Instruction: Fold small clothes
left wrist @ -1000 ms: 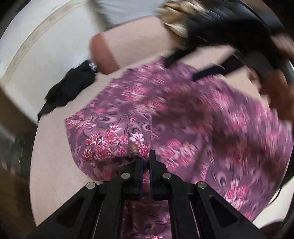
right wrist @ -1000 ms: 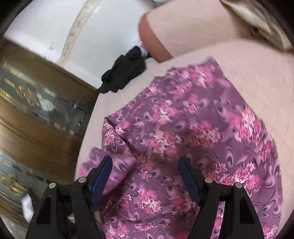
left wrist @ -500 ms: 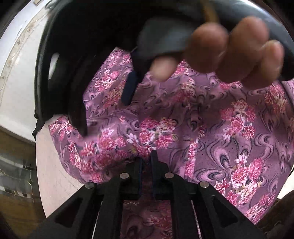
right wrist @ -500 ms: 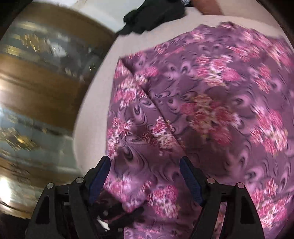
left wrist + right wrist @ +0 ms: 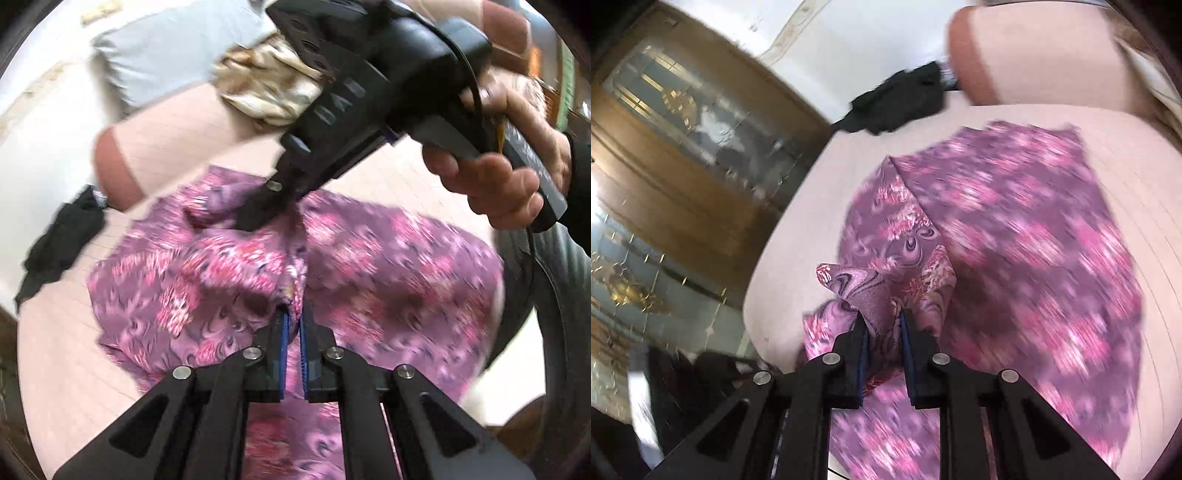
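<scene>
A purple floral garment (image 5: 388,273) lies spread on a pale pink bed (image 5: 66,354). My left gripper (image 5: 292,317) is shut on a fold of the garment at its near edge. My right gripper (image 5: 882,317) is shut on a bunched corner of the garment (image 5: 1015,229) at its left edge. In the left wrist view the right gripper's tips (image 5: 266,206) press into the cloth at the far side, held by a hand (image 5: 506,177).
A black garment (image 5: 59,240) lies at the bed's far left edge, also in the right wrist view (image 5: 897,99). A pink bolster (image 5: 155,147), a grey pillow (image 5: 166,55) and a beige patterned cloth (image 5: 266,85) sit behind. A wooden glass-fronted cabinet (image 5: 665,166) stands left of the bed.
My right gripper has closed from wide open onto a bunched corner of the garment. It has moved away from the left wrist camera, toward the far side. My left gripper keeps its hold.
</scene>
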Demonstrator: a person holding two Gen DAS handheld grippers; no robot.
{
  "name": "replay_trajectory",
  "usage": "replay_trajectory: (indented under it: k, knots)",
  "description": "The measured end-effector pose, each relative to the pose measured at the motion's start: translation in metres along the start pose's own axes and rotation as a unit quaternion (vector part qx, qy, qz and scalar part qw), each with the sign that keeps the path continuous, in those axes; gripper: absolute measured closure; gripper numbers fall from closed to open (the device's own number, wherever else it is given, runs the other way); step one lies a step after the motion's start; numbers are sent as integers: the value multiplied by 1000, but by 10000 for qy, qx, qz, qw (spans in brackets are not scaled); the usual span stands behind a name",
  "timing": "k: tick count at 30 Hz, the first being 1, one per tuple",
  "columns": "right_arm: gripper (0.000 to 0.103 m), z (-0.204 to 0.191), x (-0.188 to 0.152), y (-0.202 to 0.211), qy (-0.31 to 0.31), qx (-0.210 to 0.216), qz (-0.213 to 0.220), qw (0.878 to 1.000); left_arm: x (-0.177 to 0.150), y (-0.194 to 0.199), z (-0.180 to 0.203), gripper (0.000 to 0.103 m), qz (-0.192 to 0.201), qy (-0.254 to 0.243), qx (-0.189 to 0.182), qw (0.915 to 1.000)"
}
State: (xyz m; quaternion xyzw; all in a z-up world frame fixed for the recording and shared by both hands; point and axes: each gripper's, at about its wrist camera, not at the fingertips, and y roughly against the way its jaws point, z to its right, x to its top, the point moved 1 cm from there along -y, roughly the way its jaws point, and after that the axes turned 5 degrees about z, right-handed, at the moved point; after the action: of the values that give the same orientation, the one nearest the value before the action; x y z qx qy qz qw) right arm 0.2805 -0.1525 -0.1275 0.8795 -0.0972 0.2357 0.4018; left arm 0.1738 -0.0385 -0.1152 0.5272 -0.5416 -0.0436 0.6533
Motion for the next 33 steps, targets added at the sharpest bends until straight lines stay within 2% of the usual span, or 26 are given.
replay_trajectory:
  k: [2, 4, 5, 6, 7, 8, 9, 11, 12, 14, 16, 19, 20, 21, 22, 23, 24, 25, 26, 27, 29, 30, 31, 33]
  knots:
    - [81, 30, -23, -5, -481, -106, -42, 9988, -3, -8, 9, 90, -256, -199, -191, 9993]
    - [80, 54, -41, -3, -859, -265, 73, 9959, 0, 1, 4, 86, -150, -62, -460, 9988]
    - [77, 62, -47, 2, -1034, -323, 194, 9939, 3, 8, -2, 74, -37, 106, -600, 9981]
    - [71, 68, -51, 9, -1184, -277, 326, 9920, 6, 19, -15, 51, 143, 362, -725, 9966]
    - [67, 70, -53, 18, -1328, -166, 509, 9897, 6, 25, -27, 38, 330, 635, -699, 9950]
    - [55, 71, -56, 27, -1418, -82, 673, 9876, 7, 31, -42, 25, 462, 903, -551, 9933]
    - [42, 70, -58, 36, -1462, -37, 794, 9861, 4, 33, -57, 25, 540, 1211, -404, 9903]
    - [37, 68, -60, 52, -1448, -105, 969, 9847, 0, 28, -89, 25, 420, 1901, -219, 9806]
    - [37, 66, -61, 60, -1427, -186, 1032, 9842, -5, 21, -110, 25, 293, 2401, -32, 9703]
    - [35, 68, -61, 64, -1488, -225, 1049, 9830, -13, 12, -134, 25, 119, 2987, 202, 9540]
    - [35, 68, -63, 64, -1498, -354, 976, 9833, -24, 0, -158, 25, -57, 3637, 188, 9313]
    - [35, 72, -69, 44, -1381, -1015, 523, 9838, -37, -4, -178, 25, -103, 4199, 371, 9067]
    - [35, 72, -73, 35, -1324, -1233, 326, 9830, -41, -5, -183, 25, -97, 4306, 440, 9014]
    - [39, 70, -79, 24, -1209, -1427, 129, 9823, -48, -4, -188, 25, -69, 4466, 494, 8934]
    - [45, 68, -84, 18, -1125, -1485, 18, 9825, -52, -4, -193, 25, -44, 4610, 543, 8857]
    - [65, 66, -89, 10, -1033, -1580, -100, 9820, -54, -4, -197, 25, -27, 4704, 565, 8806]
    - [90, 61, -94, 5, -920, -1764, -229, 9797, -59, -2, -204, 25, 28, 4913, 574, 8691]
    - [93, 56, -96, 6, -841, -1811, -223, 9796, -64, -1, -209, 25, 66, 5054, 566, 8610]
    - [93, 50, -97, 12, -764, -1799, -125, 9806, -69, 1, -214, 25, 97, 5192, 568, 8527]
    - [93, 42, -98, 24, -704, -1749, 12, 9821, -77, 2, -221, 25, 102, 5381, 571, 8409]
    - [93, 40, -100, 37, -765, -1862, 39, 9795, -87, 2, -228, 25, 82, 5605, 539, 8264]
    - [93, 41, -102, 40, -748, -2012, -1, 9767, -92, -1, -233, 25, 57, 5771, 532, 8149]
    - [93, 46, -105, 39, -700, -2172, -123, 9735, -95, -2, -236, 25, 44, 5852, 536, 8091]
    - [89, 61, -113, 29, -804, -2152, -444, 9722, -100, -4, -241, 25, 44, 6004, 565, 7977]
